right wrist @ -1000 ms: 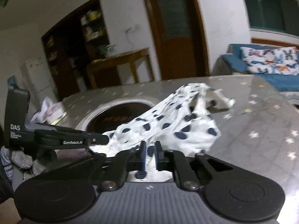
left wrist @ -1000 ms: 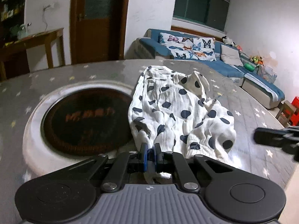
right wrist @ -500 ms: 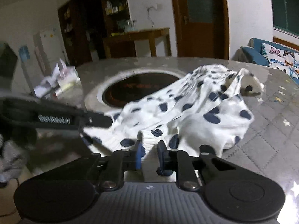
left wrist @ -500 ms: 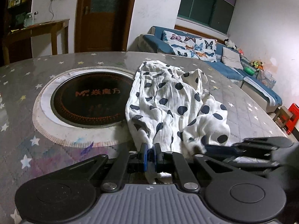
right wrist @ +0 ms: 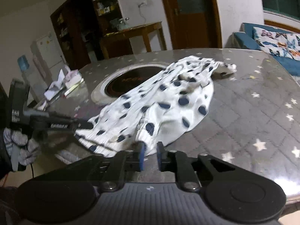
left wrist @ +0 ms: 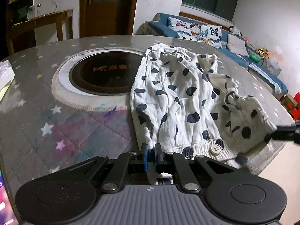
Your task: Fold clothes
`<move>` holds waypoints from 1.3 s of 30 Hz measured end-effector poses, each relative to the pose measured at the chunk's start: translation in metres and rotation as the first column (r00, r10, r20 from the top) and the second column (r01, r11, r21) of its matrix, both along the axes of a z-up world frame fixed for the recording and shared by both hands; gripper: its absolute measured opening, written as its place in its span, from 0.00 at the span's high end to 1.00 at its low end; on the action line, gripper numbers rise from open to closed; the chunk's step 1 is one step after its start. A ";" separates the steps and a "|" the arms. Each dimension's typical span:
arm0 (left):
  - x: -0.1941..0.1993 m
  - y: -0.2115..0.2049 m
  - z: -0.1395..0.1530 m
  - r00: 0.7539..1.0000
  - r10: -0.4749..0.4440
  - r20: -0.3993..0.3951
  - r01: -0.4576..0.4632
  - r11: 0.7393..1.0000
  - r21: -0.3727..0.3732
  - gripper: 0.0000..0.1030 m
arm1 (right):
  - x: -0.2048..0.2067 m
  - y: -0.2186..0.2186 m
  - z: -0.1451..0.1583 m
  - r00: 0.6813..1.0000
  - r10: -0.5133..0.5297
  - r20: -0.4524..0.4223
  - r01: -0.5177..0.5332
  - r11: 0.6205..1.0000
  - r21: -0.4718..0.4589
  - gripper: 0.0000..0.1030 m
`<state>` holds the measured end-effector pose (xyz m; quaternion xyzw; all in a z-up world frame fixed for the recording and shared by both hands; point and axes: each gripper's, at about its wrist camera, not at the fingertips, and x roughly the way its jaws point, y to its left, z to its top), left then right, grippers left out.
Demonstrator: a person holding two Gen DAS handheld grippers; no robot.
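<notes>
Since the earlier frames, the spotted garment [left wrist: 180,101] had been drawn toward the near edge of the counter [left wrist: 75,131] and lay flatter, and the right claw [right wrist: 150,154] had shifted from the middle of the hem to its right-hand end. The garment, white with dark blue spots, lay spread on the grey star-patterned counter, its far left part overlapping the rim of the round inset cooktop [left wrist: 105,75]. Its ribbed hem, carrying a white button [left wrist: 215,149], ran along the near counter edge. The left claw [left wrist: 151,154] was clamped on the left end of this hem, with white fabric pinched between its blue pads and hanging below them. In the right wrist view, the left claw [right wrist: 82,125] reached in from the left, carried by a hand in a grey knit glove [right wrist: 20,146], its tip at the hem corner. The right claw's jaws were opening, with a visible gap between the blue pads; a fold of the garment edge lay at their tips, but the blur prevented confirming contact. Papers [right wrist: 63,83] lay at the far left of the counter
</notes>
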<state>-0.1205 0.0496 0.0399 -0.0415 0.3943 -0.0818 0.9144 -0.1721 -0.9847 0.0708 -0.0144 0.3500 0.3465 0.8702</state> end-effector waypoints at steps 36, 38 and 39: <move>0.314 -0.073 0.025 0.990 -0.086 0.111 0.063 0.979 0.195 0.63 | 0.372 -0.001 -0.061 0.977 -0.214 0.001 0.211 0.962 -0.176 0.69; 0.341 -0.080 0.017 0.989 -0.107 0.105 0.086 0.979 0.185 0.62 | 0.374 -0.005 -0.065 0.976 -0.216 0.003 0.213 0.961 -0.179 0.80; 0.351 -0.083 0.013 0.988 -0.113 0.102 0.093 0.979 0.183 0.59 | 0.375 -0.009 -0.065 0.977 -0.212 0.008 0.210 0.962 -0.176 0.86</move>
